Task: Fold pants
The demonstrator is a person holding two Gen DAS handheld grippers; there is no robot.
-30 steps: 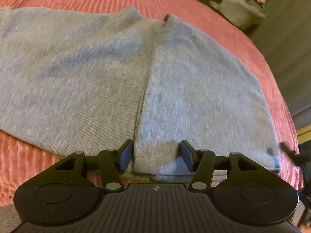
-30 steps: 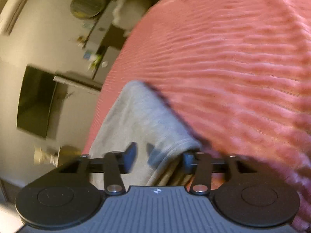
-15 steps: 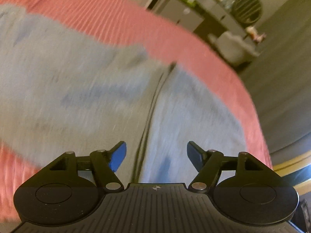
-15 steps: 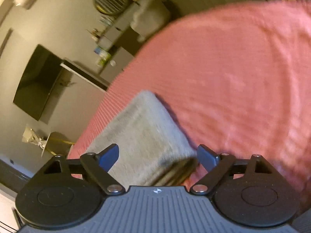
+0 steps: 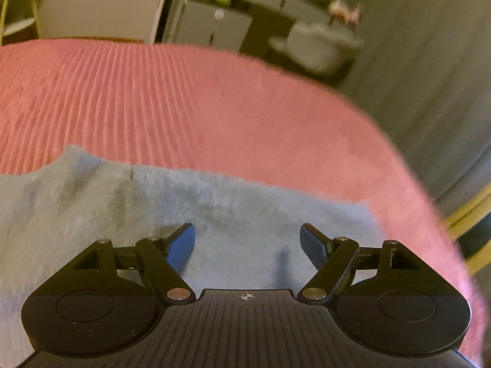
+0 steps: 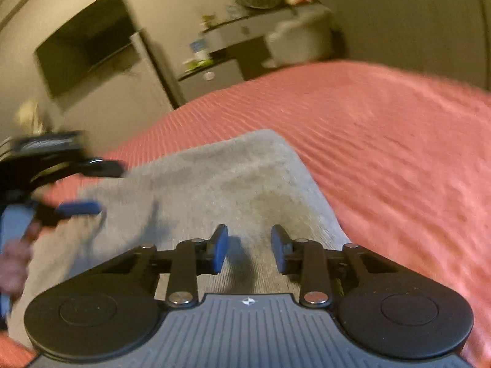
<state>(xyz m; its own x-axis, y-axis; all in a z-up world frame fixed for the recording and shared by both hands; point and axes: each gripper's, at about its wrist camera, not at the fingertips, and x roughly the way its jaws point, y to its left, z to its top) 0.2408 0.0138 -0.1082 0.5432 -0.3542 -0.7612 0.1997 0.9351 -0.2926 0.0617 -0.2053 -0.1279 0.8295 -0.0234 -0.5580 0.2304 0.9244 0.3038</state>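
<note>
The grey pants (image 5: 251, 208) lie folded flat on the pink ribbed bedspread (image 5: 184, 101). My left gripper (image 5: 247, 242) is open and empty, raised a little above the folded cloth. In the right wrist view the pants (image 6: 221, 178) fill the middle. My right gripper (image 6: 249, 247) hangs over them with its jaws part open and nothing between them. The left gripper (image 6: 55, 193) also shows at the left edge of the right wrist view, blurred, over the pants' left side.
The bedspread (image 6: 383, 141) drops off at the far and right sides. Beyond it stand a dark desk (image 5: 254, 3) with small items, a white chair (image 5: 319, 46), a wall television (image 6: 86, 43) and a grey curtain (image 5: 429, 70).
Both grippers let go of the pants' edge, opened and lifted back, tilting up toward the room. The right gripper's jaws then narrowed again. The pants stay folded on the bed.
</note>
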